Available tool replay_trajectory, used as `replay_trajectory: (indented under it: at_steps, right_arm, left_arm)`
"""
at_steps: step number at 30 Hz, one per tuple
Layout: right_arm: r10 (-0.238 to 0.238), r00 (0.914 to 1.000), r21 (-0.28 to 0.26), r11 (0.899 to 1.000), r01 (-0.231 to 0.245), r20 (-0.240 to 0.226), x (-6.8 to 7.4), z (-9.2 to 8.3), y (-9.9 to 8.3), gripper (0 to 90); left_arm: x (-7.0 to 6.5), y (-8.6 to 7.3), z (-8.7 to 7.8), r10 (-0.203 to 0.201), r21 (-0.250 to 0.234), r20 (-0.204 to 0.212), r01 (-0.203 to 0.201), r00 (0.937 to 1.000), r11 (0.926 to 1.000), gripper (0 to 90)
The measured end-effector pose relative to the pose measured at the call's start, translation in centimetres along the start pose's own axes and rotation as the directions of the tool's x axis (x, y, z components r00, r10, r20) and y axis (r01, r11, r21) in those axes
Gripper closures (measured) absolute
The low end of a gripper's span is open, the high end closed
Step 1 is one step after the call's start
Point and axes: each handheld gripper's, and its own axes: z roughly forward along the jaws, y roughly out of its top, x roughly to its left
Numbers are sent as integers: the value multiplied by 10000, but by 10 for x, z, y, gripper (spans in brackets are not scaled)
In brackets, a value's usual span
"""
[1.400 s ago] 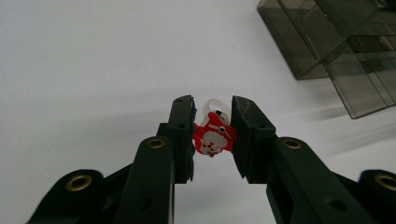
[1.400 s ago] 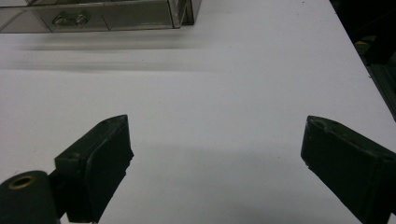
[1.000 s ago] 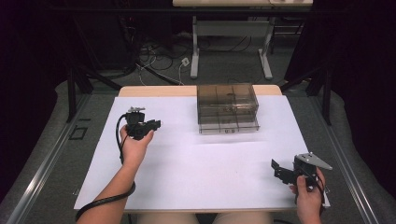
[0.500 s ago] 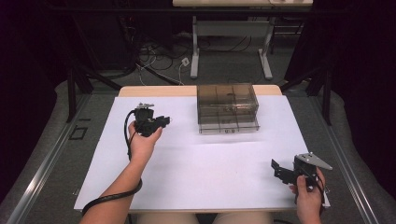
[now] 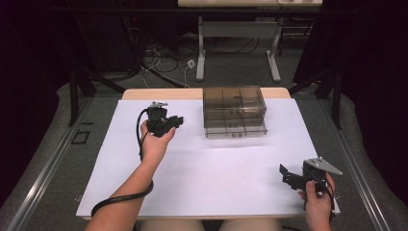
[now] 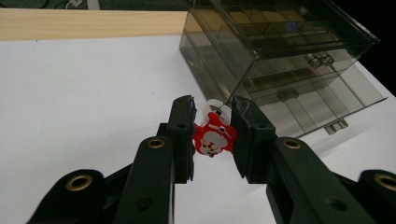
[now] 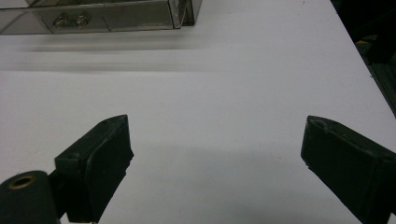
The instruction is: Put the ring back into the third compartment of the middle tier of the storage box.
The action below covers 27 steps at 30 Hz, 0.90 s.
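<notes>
Left gripper (image 6: 212, 122) grasping a small red-and-white Santa figure (image 6: 214, 138) left of the smoky transparent plastic drawer box (image 5: 234, 111).
Right gripper (image 7: 215, 154), fingers released, hovers well apart from it.

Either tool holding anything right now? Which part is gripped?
The left tool pinches a small red figure by its two sides; a white ring sticks out at its top. The right tool is open, holding nothing.
</notes>
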Motion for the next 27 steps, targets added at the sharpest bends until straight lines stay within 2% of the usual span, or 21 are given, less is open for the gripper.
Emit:
replay_trajectory:
  at_steps: [9,13,16,19,22,23,27]
  right_arm:
    - [-42,10000,-101,9999,41,-44,-1,0,0,83]
    - [72,10000,-38,10000,-72,-59,0,-1,1,83]
    - [-19,10000,-106,9999,19,-42,-1,-1,1,83]
    - [170,9999,-11,9999,-170,-31,0,-2,1,83]
    - [71,10000,-178,9998,-73,-69,-2,-1,1,83]
    - [203,9998,-135,9997,-204,-93,-1,-1,1,83]
    - [60,10000,-209,9998,-61,-54,-2,-1,1,83]
  left_arm:
    - [-19,10,8,156,-201,298,-150,9994,9997,699]
    - [-26,12,12,226,-208,370,-218,9991,9995,700]
    - [-30,13,14,265,-171,441,-257,9987,9995,700]
    - [-38,16,20,312,-171,530,-304,9981,9994,700]
    - [-41,17,22,342,-200,562,-332,9978,9993,700]
    - [-45,19,24,429,-173,612,-419,9972,9990,700]
    - [-53,21,28,529,-206,698,-516,9962,9985,700]
